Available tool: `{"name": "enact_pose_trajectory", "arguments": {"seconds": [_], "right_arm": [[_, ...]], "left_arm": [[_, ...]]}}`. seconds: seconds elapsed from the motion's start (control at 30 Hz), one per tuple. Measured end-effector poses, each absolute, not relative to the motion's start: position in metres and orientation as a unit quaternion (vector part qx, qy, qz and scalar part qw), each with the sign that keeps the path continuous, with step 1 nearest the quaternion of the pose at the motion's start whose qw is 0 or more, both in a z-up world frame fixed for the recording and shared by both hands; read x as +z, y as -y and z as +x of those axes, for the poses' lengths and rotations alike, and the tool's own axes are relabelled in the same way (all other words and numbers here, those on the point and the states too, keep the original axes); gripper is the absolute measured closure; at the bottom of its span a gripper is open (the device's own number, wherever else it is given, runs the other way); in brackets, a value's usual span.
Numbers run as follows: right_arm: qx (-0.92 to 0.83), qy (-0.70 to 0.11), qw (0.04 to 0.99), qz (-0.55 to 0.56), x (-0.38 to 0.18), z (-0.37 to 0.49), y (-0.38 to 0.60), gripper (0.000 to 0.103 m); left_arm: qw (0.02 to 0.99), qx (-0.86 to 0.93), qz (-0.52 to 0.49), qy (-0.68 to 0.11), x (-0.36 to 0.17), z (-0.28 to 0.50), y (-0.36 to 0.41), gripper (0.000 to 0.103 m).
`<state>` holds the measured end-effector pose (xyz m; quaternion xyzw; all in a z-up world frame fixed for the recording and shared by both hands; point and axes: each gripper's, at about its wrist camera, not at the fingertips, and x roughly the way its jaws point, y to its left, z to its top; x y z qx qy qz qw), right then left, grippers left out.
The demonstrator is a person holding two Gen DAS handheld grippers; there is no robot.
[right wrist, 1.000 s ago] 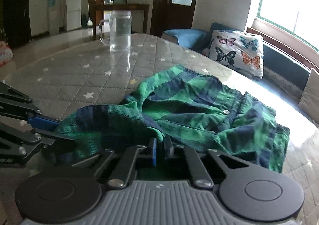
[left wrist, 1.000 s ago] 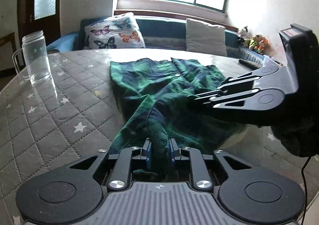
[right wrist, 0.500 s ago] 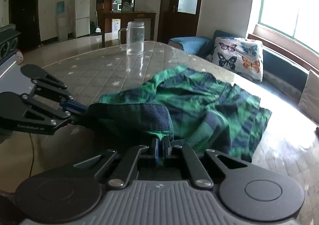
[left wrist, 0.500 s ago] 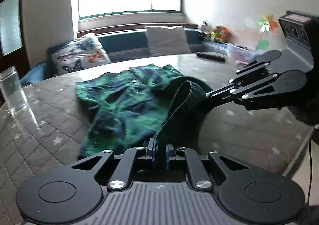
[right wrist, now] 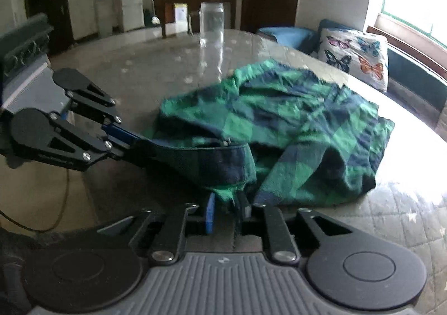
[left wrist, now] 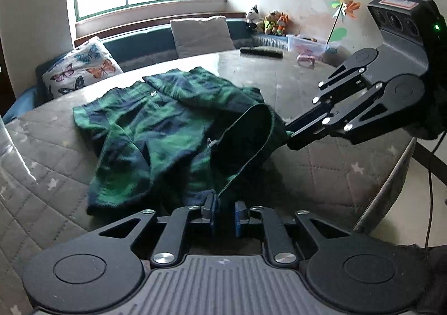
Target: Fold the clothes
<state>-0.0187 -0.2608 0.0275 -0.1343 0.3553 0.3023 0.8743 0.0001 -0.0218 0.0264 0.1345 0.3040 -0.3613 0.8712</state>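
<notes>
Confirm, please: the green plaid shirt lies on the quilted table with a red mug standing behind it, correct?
Not quite: behind the green plaid shirt stands a clear glass jar, not a red mug, as the right wrist view shows. The shirt does lie on the quilted table.

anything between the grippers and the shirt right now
Nothing visible does. The shirt edge already sits between the pads of both the left gripper and the right gripper, whose jaws have just been opening.
</notes>
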Motion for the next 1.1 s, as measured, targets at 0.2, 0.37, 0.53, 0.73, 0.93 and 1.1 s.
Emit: {"name": "enact_pose_trajectory", "arguments": {"seconds": [0.2,0.37,0.53,0.73,0.93,1.1], "right_arm": [[0.305,-0.329,0.889,-0.091,0.057,-0.004,0.273,0.071],[0.264,-0.31,0.909,-0.091,0.064,0.021,0.273,0.069],[0.228,-0.323,0.915,-0.086,0.046,0.064,0.268,0.068],[0.206,-0.347,0.91,-0.096,0.016,0.096,0.265,0.069],[0.182,-0.386,0.898,-0.111,-0.001,0.104,0.277,0.074],[0.177,-0.39,0.898,-0.101,0.007,0.107,0.29,0.073]], "left_arm": [[0.886,-0.358,0.129,-0.266,0.053,-0.001,0.009,0.06],[0.9,-0.33,0.121,-0.257,0.06,0.018,0.011,0.062],[0.901,-0.319,0.109,-0.275,0.054,0.05,0.03,0.062],[0.89,-0.321,0.116,-0.302,0.042,0.085,0.058,0.064],[0.872,-0.336,0.136,-0.33,0.029,0.11,0.082,0.063],[0.859,-0.348,0.15,-0.344,0.02,0.124,0.097,0.063]]}}
